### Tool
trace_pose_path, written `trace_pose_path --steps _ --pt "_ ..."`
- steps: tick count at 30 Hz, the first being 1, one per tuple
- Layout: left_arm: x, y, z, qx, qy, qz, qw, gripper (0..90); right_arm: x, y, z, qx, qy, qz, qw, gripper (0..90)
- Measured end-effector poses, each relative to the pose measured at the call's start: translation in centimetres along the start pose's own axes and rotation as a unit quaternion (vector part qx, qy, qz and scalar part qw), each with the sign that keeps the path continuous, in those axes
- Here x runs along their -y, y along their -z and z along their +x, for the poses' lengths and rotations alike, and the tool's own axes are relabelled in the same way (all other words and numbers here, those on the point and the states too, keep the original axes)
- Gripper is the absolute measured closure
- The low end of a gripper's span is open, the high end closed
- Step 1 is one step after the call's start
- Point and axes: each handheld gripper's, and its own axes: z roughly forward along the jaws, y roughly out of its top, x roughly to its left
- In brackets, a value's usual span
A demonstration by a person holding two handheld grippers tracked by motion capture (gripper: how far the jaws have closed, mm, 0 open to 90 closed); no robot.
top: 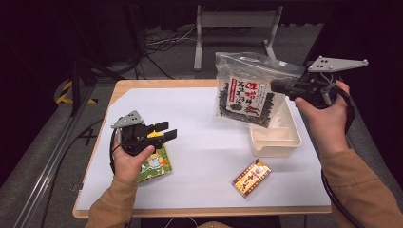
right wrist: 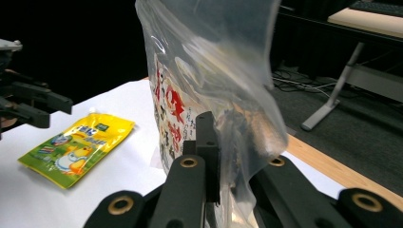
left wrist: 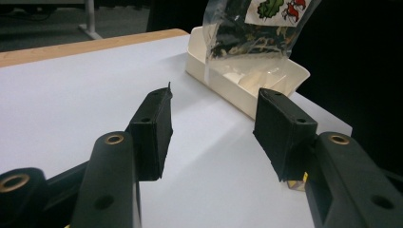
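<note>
High view: right claw is clamped on the seaweed bag, held above the tray by the desk's right edge. Left claw apart, empty. Next it probably wants lowering into the tray.

Clear red-labelled seaweed bag, yellow-green packet

Dark room, grey floor, floor cables.
</note>
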Motion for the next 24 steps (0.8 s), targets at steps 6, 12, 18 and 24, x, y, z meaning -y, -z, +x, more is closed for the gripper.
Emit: trace_pose_path --steps 6,12,18,24 --pt "0.0 -0.3 0.1 0.002 -0.002 0.006 1.0 46.2 -0.4 0.2 -0.9 0.018 -0.007 0.003 0.9998 84.8" --pt "0.0 -0.3 0.1 0.004 0.002 0.008 1.0 45.1 -0.7 0.2 -2.3 0.037 -0.019 0.007 0.9991 84.8" --pt "0.0 -0.3 0.3 0.006 0.007 0.01 0.9999 44.2 -0.8 0.1 -3.5 0.053 -0.03 0.006 0.9981 84.7" --pt "0.1 -0.4 0.3 0.009 0.008 0.013 0.9998 43.6 -0.8 -0.2 -4.7 0.071 -0.037 0.012 0.9967 84.5"
